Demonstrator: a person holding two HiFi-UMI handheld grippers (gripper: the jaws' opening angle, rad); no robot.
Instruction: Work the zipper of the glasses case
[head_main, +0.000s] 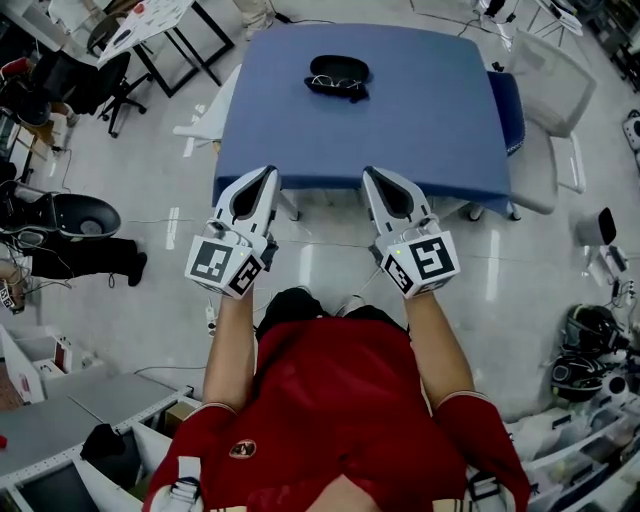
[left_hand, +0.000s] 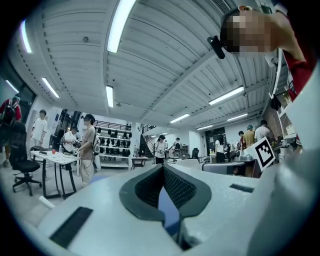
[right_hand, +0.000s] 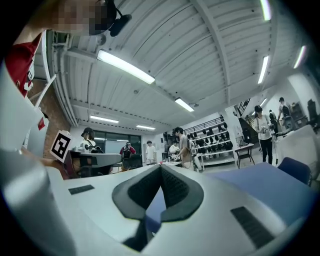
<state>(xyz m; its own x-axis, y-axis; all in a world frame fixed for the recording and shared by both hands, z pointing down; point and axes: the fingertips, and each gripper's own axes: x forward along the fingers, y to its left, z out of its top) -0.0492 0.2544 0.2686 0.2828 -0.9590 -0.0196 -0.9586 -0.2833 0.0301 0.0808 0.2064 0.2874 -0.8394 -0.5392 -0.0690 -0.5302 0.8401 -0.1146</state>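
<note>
A black glasses case (head_main: 338, 77) lies open on the blue table (head_main: 420, 130) near its far edge, with a pair of glasses inside it. My left gripper (head_main: 270, 172) and right gripper (head_main: 371, 173) hover side by side at the table's near edge, well short of the case. Both are held level and shut, with nothing between the jaws. In the left gripper view the left gripper (left_hand: 162, 167) shows its tips meeting; the right gripper (right_hand: 160, 166) looks the same in its own view. Neither gripper view shows the case.
A white chair (head_main: 555, 120) stands at the table's right side. Black office chairs (head_main: 95, 85) and a white desk (head_main: 130, 25) sit at the left. Several people (left_hand: 87, 145) stand among tables and shelves farther off. Cables and gear (head_main: 595, 350) clutter the floor at right.
</note>
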